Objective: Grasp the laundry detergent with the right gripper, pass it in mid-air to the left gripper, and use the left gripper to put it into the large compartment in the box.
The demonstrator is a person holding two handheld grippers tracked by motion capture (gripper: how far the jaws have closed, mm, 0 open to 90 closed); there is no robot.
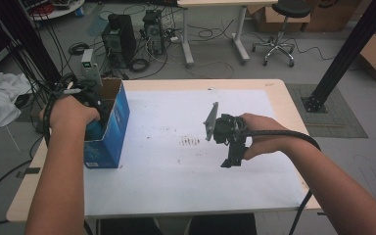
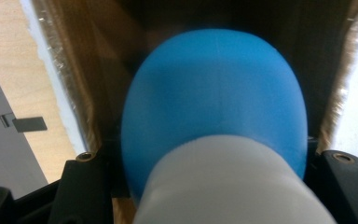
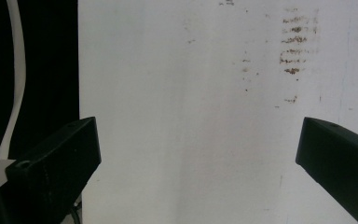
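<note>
An open blue cardboard box [image 1: 113, 128] stands at the left edge of the table. My left gripper [image 1: 96, 105] reaches down into it from above, its jaws hidden by the box wall and the hand. In the left gripper view the gripper [image 2: 213, 159] is shut on a rounded blue object with a white end [image 2: 214, 93], and brown cardboard walls surround it. My right gripper [image 1: 231, 157] hovers over the white sheet [image 1: 176, 181] right of centre and points down. Its jaws stand wide open [image 3: 198, 140] with nothing between them.
The white sheet covers most of the wooden table [image 1: 277, 87] and has a patch of brown marks [image 1: 191, 142] in its middle. On the floor beyond are computer towers [image 1: 118, 38], cables and a stool [image 1: 284, 24]. A black post [image 1: 345, 54] stands at the right.
</note>
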